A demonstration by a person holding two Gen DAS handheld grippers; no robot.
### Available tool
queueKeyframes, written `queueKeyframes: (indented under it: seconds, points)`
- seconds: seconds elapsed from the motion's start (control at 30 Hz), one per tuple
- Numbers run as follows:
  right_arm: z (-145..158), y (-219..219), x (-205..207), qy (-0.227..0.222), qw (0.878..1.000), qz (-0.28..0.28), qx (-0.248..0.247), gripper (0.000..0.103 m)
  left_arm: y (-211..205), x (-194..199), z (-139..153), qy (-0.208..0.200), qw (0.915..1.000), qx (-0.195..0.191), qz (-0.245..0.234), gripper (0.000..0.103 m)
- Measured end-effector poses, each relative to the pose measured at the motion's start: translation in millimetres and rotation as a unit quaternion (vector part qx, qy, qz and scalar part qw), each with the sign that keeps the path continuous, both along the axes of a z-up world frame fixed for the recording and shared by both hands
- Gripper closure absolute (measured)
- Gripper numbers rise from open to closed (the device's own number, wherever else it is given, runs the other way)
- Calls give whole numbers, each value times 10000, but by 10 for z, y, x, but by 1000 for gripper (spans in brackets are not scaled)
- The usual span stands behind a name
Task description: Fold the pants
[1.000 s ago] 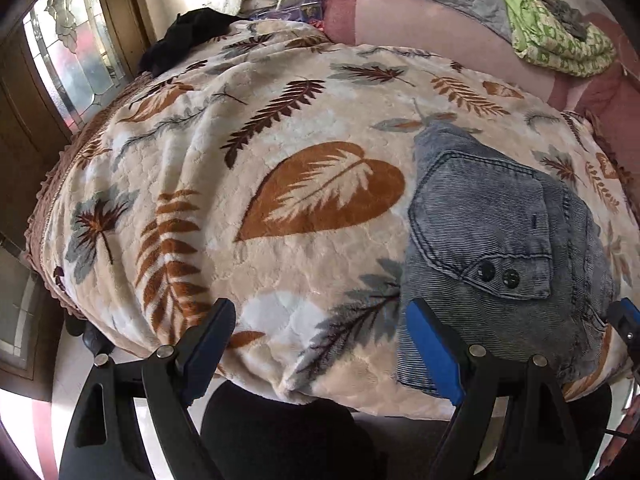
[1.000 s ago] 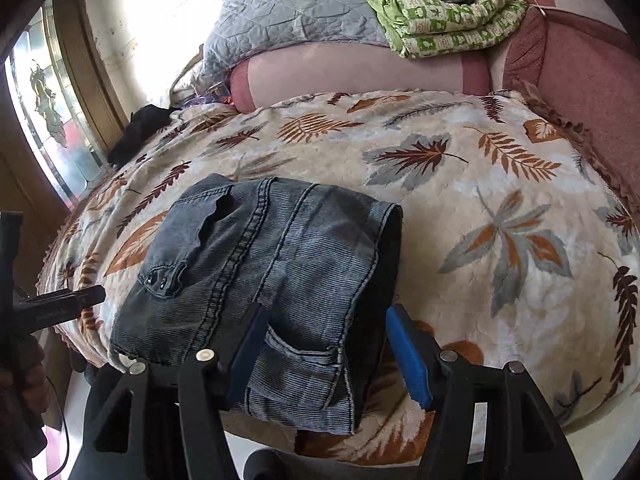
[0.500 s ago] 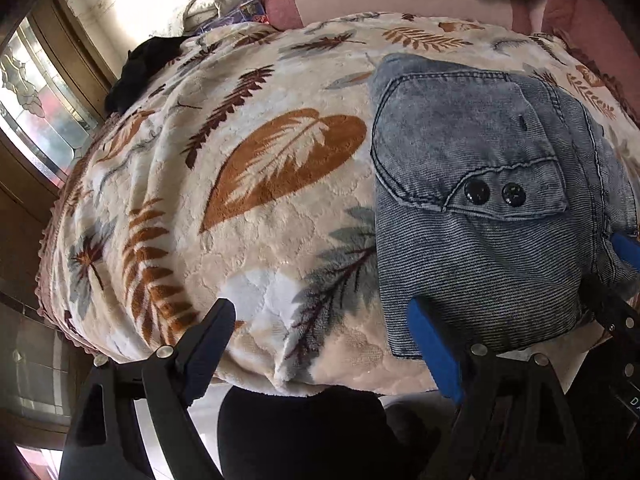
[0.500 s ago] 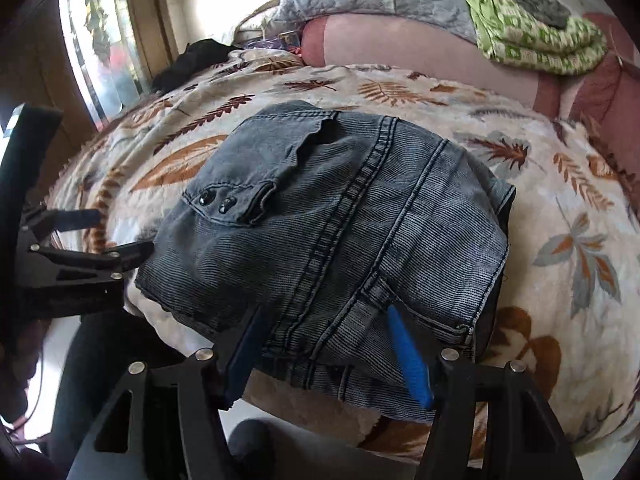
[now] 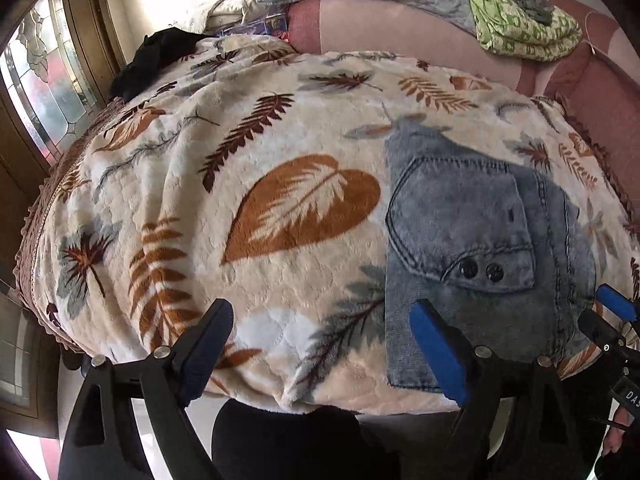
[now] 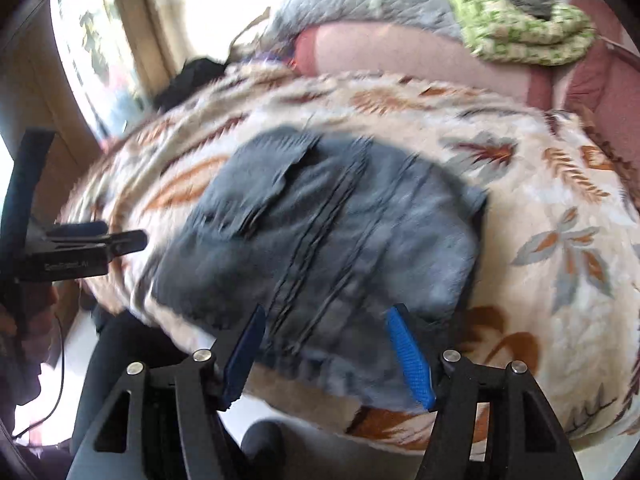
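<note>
On the leaf-print blanket (image 5: 280, 240), reading from left to right, the left gripper (image 5: 320, 344) comes first: its jaws stand wide and are opening further, with only blanket between them. The folded pants (image 5: 472, 240) lie to its right, near the front edge of the bed; the left gripper's right-hand finger (image 5: 438, 354) shows over the bundle's lower left corner, contact not determinable. The bundle's long axis appears to run from the front edge away toward the pillows. Farther right, the right gripper (image 6: 328, 356) hovers at the bundle's near edge, jaws partly open, fabric seen between them but not clamped. The right gripper is judged nearer for any further fold.
</note>
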State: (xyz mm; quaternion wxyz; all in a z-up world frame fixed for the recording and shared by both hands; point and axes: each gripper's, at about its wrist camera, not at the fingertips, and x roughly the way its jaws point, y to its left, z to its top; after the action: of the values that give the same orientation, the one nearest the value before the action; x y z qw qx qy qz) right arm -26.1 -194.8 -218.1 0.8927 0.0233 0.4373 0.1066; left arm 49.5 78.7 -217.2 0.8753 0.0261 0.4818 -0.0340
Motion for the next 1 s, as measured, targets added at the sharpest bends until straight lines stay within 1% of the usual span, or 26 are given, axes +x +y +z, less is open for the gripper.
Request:
queueKeyframes:
  seconds: [0.07, 0.17, 0.23, 0.37, 0.47, 0.57, 0.63, 0.67, 0.73, 0.77, 0.87, 0.93, 1.0]
  points:
    - [83, -139, 24, -128, 9997, -186, 12, 35, -13, 121, 35, 42, 10000, -29, -31, 12]
    - [131, -345, 89, -150, 9987, -471, 80, 35, -93, 274, 1, 176, 9997, -79, -128, 12]
    - [114, -488, 128, -76, 9975, -650, 264, 35, -157, 351, -66, 291, 9993, -119, -201, 12]
    - [25, -726, 201, 81, 9935, -860, 744, 30, -283, 443, -160, 324, 9991, -75, -257, 12]
    - [-35, -814, 217, 90, 9919, -856, 938, 30, -383, 467, -171, 313, 9988, -100, -350, 12]
    - [-106, -856, 276, 138, 9889, -827, 1229, 29, -476, 481, -173, 244, 9984, -68, -504, 12]
    - [-178, -869, 325, 183, 9860, -828, 1433, 28, -517, 507, -191, 247, 9978, -112, -609, 12]
    - [-217, -882, 354, 226, 9855, -855, 1448, 27, -521, 520, -204, 271, 9974, -177, -637, 12]
    - [-305, -902, 412, 322, 9862, -1057, 1234, 27, -486, 529, -225, 316, 9970, -323, -636, 12]
    - [-343, -921, 422, 352, 9857, -1108, 1218, 27, -467, 525, -234, 325, 9964, -404, -678, 12]
    - [-493, -1031, 465, 606, 9796, -1091, 1574, 25, -415, 531, -264, 313, 9952, -518, -765, 12]
    - [-513, -1073, 470, 550, 9759, -1113, 1795, 23, -404, 548, -273, 324, 9943, -605, -817, 12]
    - [-525, -1041, 498, 584, 9704, -949, 2142, 22, -421, 567, -292, 386, 9926, -707, -911, 12]
